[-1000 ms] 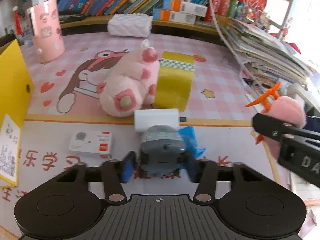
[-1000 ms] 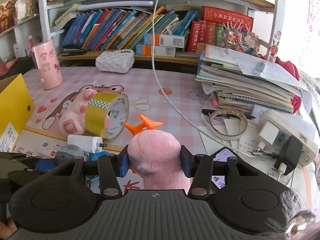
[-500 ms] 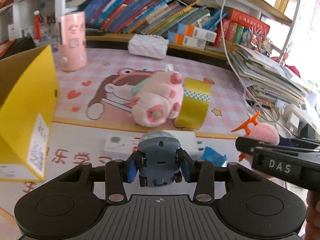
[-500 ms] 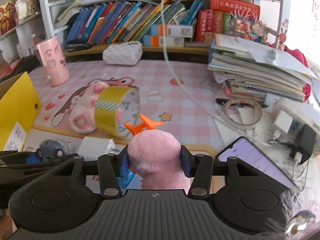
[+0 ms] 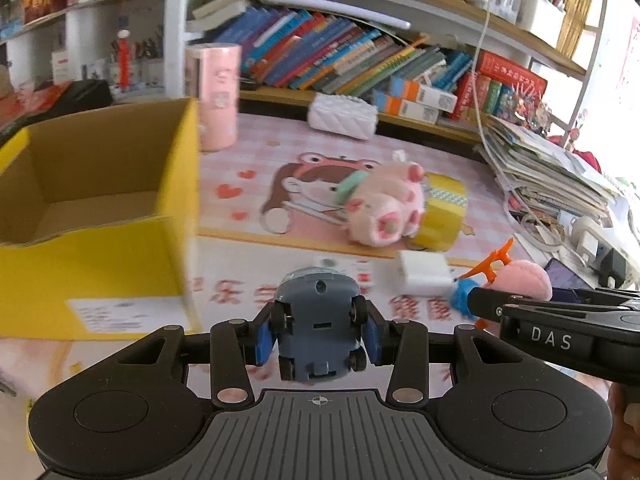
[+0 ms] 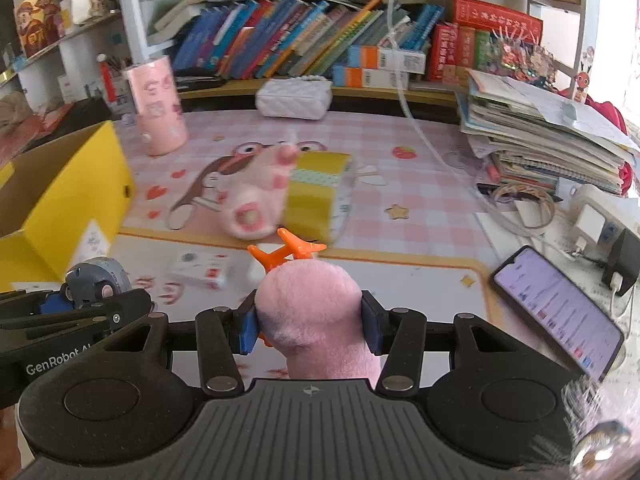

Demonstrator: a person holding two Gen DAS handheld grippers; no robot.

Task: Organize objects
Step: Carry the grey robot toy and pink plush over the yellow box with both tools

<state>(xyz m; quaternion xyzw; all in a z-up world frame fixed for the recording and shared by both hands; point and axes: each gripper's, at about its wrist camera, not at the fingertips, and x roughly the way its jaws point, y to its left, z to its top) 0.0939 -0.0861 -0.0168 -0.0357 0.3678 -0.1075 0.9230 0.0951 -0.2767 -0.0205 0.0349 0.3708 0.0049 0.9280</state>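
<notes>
Left gripper (image 5: 318,338) jaws clamped on grey toy car (image 5: 318,320), right gripper (image 6: 310,326) jaws on pink plush (image 6: 314,312), yellow box (image 5: 100,240) at frame left.

Fuzzy pink plush toy (image 6: 316,304), hard grey plastic toy car (image 5: 318,320), matt yellow cardboard box (image 5: 92,256), glossy tape roll (image 5: 440,216)

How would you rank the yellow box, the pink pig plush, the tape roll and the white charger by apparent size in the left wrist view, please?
1. yellow box, nearest, so inflated
2. pink pig plush
3. tape roll
4. white charger, close to the tape
</notes>
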